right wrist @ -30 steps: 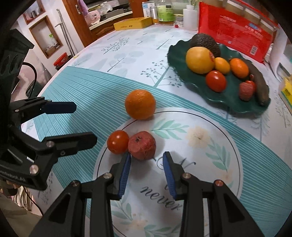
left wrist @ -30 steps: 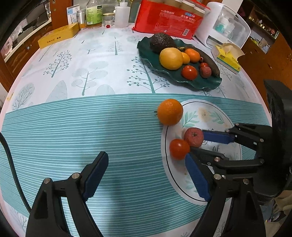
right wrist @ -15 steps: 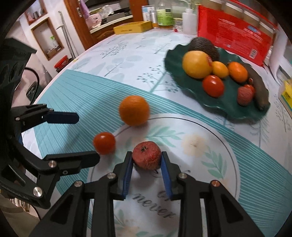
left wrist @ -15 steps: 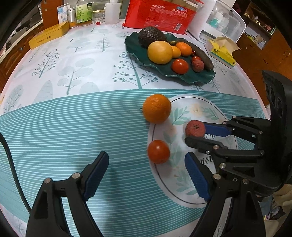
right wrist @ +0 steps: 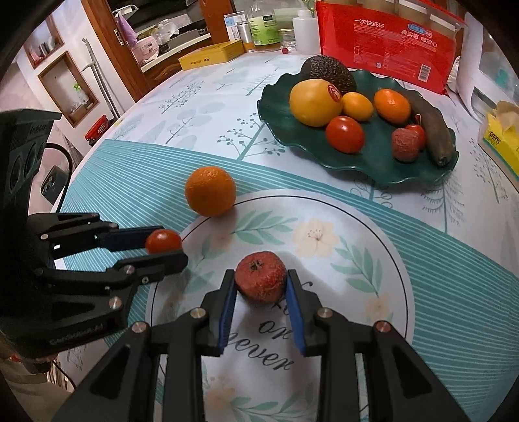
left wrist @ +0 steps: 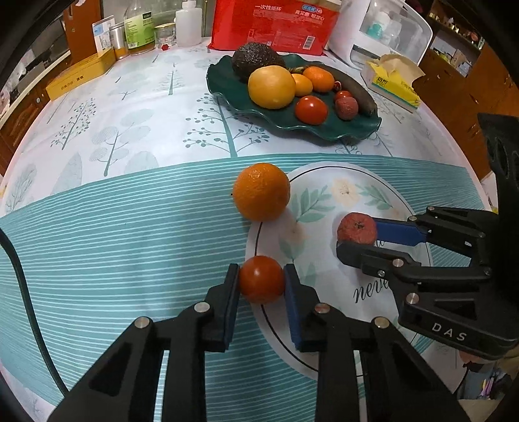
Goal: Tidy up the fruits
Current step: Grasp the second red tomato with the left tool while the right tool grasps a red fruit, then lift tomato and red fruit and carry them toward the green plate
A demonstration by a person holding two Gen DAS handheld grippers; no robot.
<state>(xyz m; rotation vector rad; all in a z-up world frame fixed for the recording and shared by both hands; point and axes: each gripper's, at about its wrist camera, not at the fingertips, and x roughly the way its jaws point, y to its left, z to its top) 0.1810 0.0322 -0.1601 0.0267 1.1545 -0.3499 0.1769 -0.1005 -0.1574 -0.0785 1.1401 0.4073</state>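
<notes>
My left gripper (left wrist: 261,280) is shut on a small red tomato (left wrist: 261,278) at the left edge of the white floral circle on the tablecloth; it also shows in the right wrist view (right wrist: 163,241). My right gripper (right wrist: 261,285) is shut on a wrinkled red fruit (right wrist: 261,275), which also shows in the left wrist view (left wrist: 356,228). An orange (left wrist: 261,191) sits on the cloth just beyond both. A dark green leaf-shaped plate (left wrist: 324,128) farther back holds an avocado, a large yellow citrus, small oranges, a tomato and other fruit.
A yellow tissue box (left wrist: 394,81) stands right of the plate. A red package (left wrist: 275,24), bottles (left wrist: 139,29) and a white appliance (left wrist: 379,32) line the back. A yellow box (left wrist: 81,76) lies at the back left. A black cable (left wrist: 19,292) runs along the left.
My left gripper moved right and closed on the tomato. My right gripper closed on the wrinkled red fruit and drew it away from the tomato, toward the circle's middle.
</notes>
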